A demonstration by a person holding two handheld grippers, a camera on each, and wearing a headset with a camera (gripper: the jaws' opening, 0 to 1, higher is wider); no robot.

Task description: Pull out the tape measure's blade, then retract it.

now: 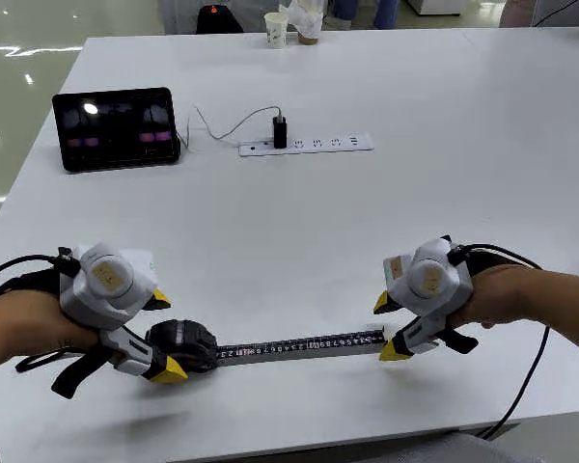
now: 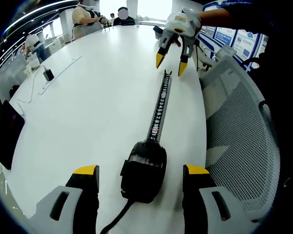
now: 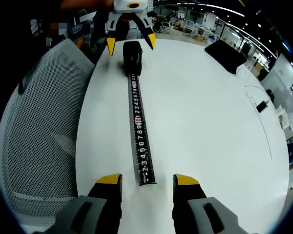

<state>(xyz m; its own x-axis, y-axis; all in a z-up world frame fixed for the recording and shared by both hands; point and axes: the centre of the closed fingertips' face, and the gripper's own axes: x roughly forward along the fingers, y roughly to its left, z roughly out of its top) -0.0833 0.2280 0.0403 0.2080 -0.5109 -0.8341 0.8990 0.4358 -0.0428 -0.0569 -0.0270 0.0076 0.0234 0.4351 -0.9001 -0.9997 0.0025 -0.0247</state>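
Black plastic forms the tape measure's case (image 2: pixel 144 170), which lies on the white tabletop (image 1: pixel 367 212) near its front edge, between the spread jaws of the left gripper (image 1: pixel 167 335). Bare tabletop shows on either side of the case, so that gripper is open and brackets the case without clamping it, probably placed there to stop it sliding. The blade (image 3: pixel 139 131) lies flat with its numbers up, stretched from the case toward the right gripper (image 1: pixel 386 330). Its jaws stand apart too, and the blade's hooked end (image 3: pixel 146 181) rests between them, unpinched. Judged from this, the pull-out looks done and only the retraction is left. A tablet (image 1: pixel 116 128) and a power strip (image 1: pixel 309 145) sit well apart at the far side, clear of the blade's line.
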